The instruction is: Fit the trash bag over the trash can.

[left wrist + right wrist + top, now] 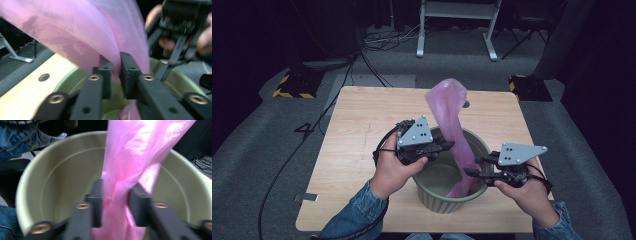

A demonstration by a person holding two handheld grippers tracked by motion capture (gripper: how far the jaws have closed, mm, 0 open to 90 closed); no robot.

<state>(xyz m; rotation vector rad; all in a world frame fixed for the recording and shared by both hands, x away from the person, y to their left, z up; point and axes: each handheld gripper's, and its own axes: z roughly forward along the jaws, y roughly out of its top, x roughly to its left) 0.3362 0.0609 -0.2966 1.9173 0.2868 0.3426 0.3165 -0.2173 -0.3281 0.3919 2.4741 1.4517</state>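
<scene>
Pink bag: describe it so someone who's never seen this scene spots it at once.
On the light wooden table stands a round olive-green bin, near the front edge between the person's two hands. The pink bag rises out of it as a tall, twisted strip of thin, translucent plastic. It is the only pink, soft thing there; everything beside it is rigid and green, black or grey.

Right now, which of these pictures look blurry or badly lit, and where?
High view: sharp but dim, dark beyond the table, while the pink bag and green bin read clearly. Left gripper view: the bag is smeared and soft, and the right gripper behind it is out of focus. Right gripper view: bright glare on the bag, with the bin rim soft.
</scene>
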